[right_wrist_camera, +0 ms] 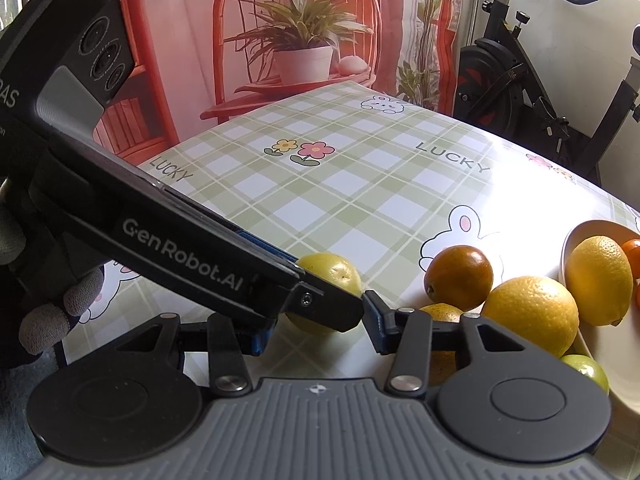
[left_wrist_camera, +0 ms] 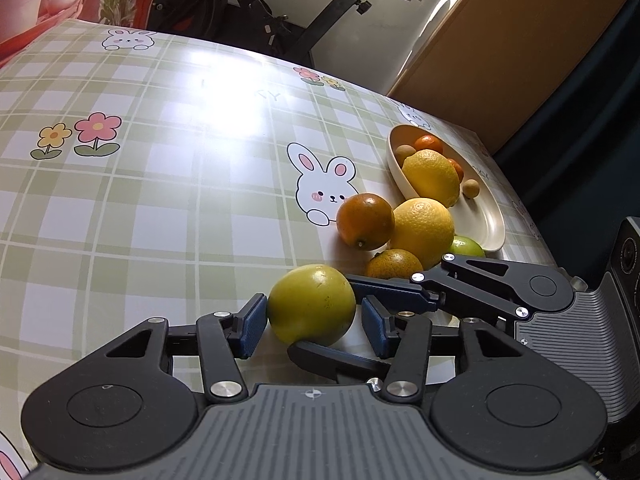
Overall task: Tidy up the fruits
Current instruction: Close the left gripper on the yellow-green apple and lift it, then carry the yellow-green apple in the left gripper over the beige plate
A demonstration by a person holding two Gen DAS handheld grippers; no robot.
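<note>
Several fruits already sit in your cream dish (left_wrist_camera: 494, 216) near the table's right edge: a lemon (left_wrist_camera: 432, 176) and small oranges. Five remain on the cloth. Your left gripper (left_wrist_camera: 310, 316) brackets the yellow-green fruit (left_wrist_camera: 312, 310), fingers apart, not yet clamped; your right gripper (right_wrist_camera: 316, 320) also stands spread beside it.

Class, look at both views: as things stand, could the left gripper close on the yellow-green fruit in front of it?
Probably yes. The yellow-green fruit already sits between the left gripper's open jaws. One caution: the right gripper is crowded in around the same fruit, one finger under it and one behind, so the two could collide.
</note>
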